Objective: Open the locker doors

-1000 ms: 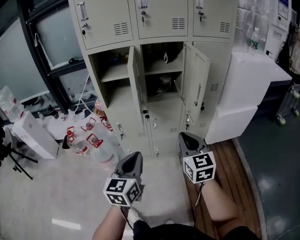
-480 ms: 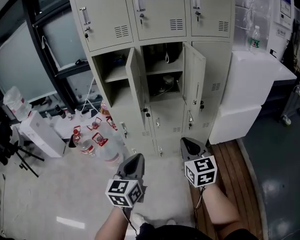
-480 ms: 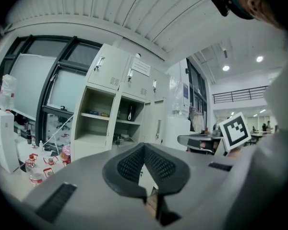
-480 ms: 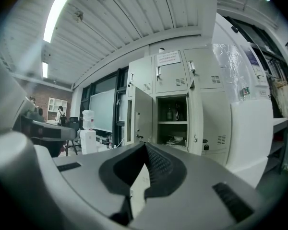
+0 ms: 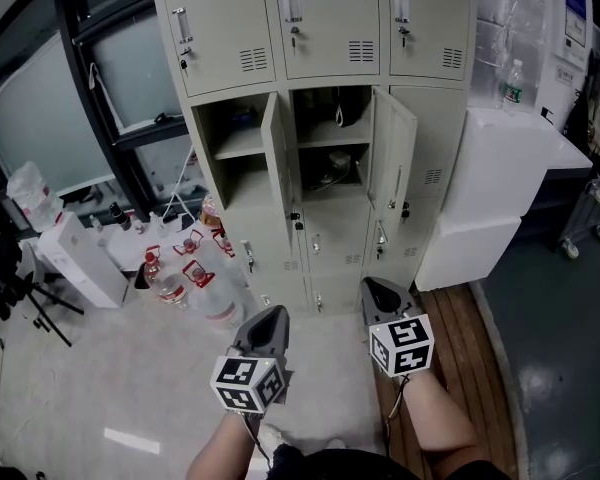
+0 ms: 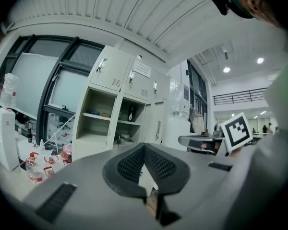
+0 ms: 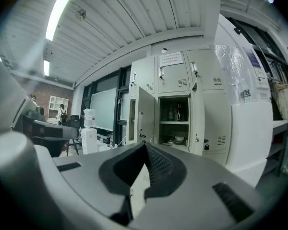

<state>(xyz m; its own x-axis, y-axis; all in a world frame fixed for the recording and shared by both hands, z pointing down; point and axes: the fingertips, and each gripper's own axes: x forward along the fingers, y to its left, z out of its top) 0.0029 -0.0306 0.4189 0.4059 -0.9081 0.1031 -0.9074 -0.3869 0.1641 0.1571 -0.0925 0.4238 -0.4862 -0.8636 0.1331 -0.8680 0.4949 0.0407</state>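
Since a second ago: lockers (image 5: pixel 325 118) sit slightly further right in the head view. Doors are unchanged, and both grippers stay low in the frame.

Head view: lockers stand at the far wall, well apart from both grippers.
- Long axis is upright and the fronts face the person.
- Top row of three doors is shut. In the middle row the left bay is open, and its door (image 5: pixel 276 158) is swung out toward the near side, almost edge-on.
- The right door (image 5: pixel 394 168) is also swung out on its vertical hinge, leaving the centre bay open. The bottom doors look shut.
- Left gripper (image 5: pixel 269 316) and right gripper (image 5: pixel 381 286) are side by side, pointing at the lockers.
- Bottles (image 5: pixel 185 278) are on the floor to the left, and white boxes (image 5: pixel 500 168) are to the right.
- Likely a carry or approach pose, with nothing to grasp yet.

Left gripper view: jaws are together at the tips with nothing between them. It is aimed about level at the lockers' left side, and the open shelves are visible. The right gripper's marker cube (image 6: pixel 236 131) is at the right.

Right gripper view: jaws are closed and empty. It looks straight at the open centre bay (image 7: pixel 176 121), with a door standing out on each side. Probably lined up for the handles that are still shut.
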